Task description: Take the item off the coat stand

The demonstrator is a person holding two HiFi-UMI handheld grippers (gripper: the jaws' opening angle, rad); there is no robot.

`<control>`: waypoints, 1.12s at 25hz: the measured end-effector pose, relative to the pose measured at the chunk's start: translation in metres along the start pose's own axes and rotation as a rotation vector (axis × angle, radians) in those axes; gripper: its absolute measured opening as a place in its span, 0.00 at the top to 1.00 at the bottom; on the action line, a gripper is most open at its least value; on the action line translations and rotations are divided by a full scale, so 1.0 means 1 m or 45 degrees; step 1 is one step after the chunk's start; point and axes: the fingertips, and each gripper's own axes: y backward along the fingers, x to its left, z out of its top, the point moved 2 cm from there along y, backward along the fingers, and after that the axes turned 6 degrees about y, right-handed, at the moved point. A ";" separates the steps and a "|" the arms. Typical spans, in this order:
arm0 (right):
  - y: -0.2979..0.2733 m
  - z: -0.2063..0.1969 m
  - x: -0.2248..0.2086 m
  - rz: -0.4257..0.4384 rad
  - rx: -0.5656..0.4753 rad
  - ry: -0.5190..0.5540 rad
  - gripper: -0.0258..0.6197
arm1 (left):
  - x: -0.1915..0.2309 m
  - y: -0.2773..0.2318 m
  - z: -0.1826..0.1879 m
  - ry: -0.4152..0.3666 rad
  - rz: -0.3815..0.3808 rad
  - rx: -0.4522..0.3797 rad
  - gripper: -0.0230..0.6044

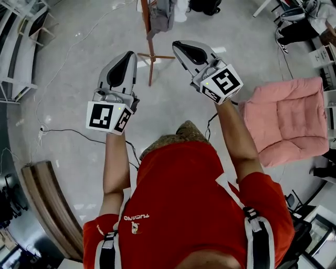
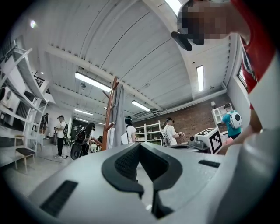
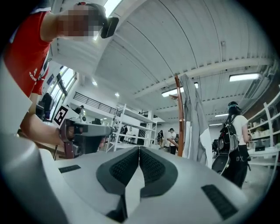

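A wooden coat stand [image 1: 149, 44] rises from the grey floor ahead of me, with a grey garment [image 1: 161, 16] hanging from it. My left gripper [image 1: 128, 54] is shut and empty, held just left of the stand's legs and short of it. My right gripper [image 1: 179, 47] is also shut and empty, just right of the stand. From the left gripper view, the pole [image 2: 110, 114] and the grey garment [image 2: 119, 117] stand beyond the closed jaws [image 2: 140, 145]. The right gripper view has the pole [image 3: 180, 118] and garment [image 3: 195, 120] to the right of its closed jaws [image 3: 139, 148].
A pink cushioned seat [image 1: 289, 118] sits on the floor to the right. A curved wooden bench [image 1: 50, 205] lies at lower left, and a black cable [image 1: 68, 131] runs across the floor. White shelving [image 1: 16, 52] lines the left. A person with a backpack [image 3: 232, 140] stands beyond the stand.
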 end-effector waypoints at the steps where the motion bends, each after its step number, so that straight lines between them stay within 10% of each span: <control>1: -0.008 -0.004 -0.004 0.004 0.011 -0.002 0.92 | 0.007 -0.003 -0.001 0.002 -0.002 0.001 0.95; 28: -0.165 -0.277 -0.204 0.325 0.347 -0.097 0.61 | 0.169 -0.214 -0.129 0.005 0.300 0.118 0.95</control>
